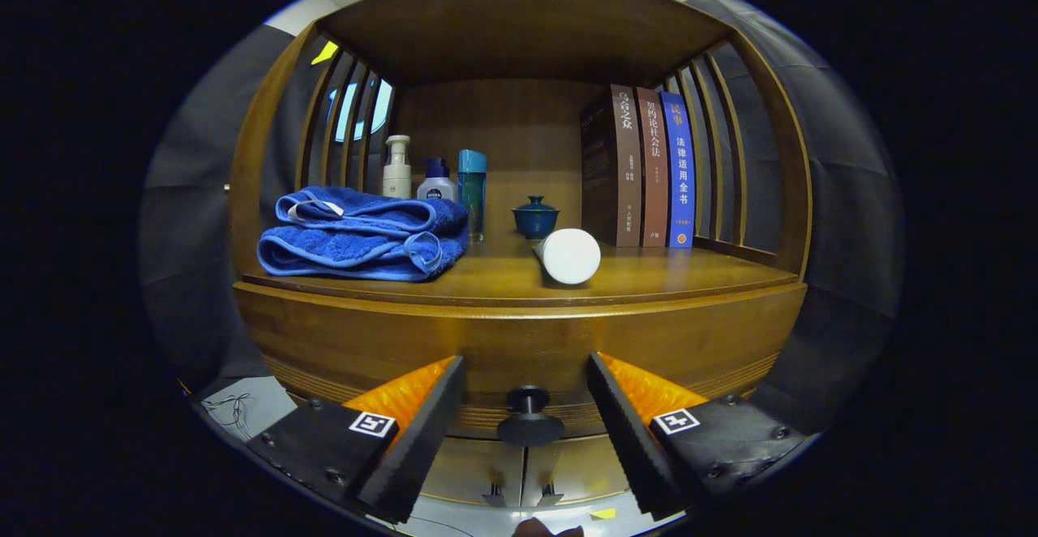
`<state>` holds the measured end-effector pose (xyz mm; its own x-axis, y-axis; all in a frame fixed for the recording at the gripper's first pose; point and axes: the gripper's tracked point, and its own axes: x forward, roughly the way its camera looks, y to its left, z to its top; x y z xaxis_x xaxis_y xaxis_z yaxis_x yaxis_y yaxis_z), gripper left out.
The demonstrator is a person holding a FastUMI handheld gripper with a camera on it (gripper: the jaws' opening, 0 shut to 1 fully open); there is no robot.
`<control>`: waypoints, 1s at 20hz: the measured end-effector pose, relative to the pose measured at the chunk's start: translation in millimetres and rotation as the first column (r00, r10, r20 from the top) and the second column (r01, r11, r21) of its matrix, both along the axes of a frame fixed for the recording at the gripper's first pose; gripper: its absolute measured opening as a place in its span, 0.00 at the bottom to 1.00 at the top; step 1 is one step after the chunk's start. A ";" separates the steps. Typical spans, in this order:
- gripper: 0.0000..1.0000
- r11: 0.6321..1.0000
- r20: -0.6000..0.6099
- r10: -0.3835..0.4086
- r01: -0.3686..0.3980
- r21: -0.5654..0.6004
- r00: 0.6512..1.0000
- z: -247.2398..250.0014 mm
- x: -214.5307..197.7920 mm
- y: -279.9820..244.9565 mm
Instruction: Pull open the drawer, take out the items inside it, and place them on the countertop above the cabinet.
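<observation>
A wooden cabinet faces me with its drawer front (519,350) shut below the countertop (649,281). The drawer's dark round knob (529,419) stands between my two fingers. My gripper (527,371) is open, its orange and black fingers (430,415) wide apart on either side of the knob and not touching it. The inside of the drawer is hidden. A white cylinder (568,255) lies on its side on the countertop, just above the knob.
On the countertop lie a folded blue towel (361,233), three bottles (438,180), a small blue lidded cup (535,216) and three upright books (649,168). A shelf roof and slatted sides enclose the space. Pale cabinet doors (519,472) sit below the drawer.
</observation>
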<state>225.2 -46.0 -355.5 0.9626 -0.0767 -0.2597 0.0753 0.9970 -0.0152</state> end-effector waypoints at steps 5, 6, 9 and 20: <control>1.00 1.000 0.062 -0.008 0.008 0.004 0.998 52.8 -15.6 1.0; 1.00 1.000 0.072 -0.001 0.001 0.005 0.997 65.0 -20.0 3.4; 0.99 0.999 0.079 0.037 -0.038 0.022 0.996 99.5 -38.1 14.3; 0.99 0.997 0.230 0.075 -0.079 0.011 0.970 268.9 -127.0 27.3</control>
<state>98.2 -18.7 -86.6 0.9995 0.0031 -0.0326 -0.0027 0.9999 0.0134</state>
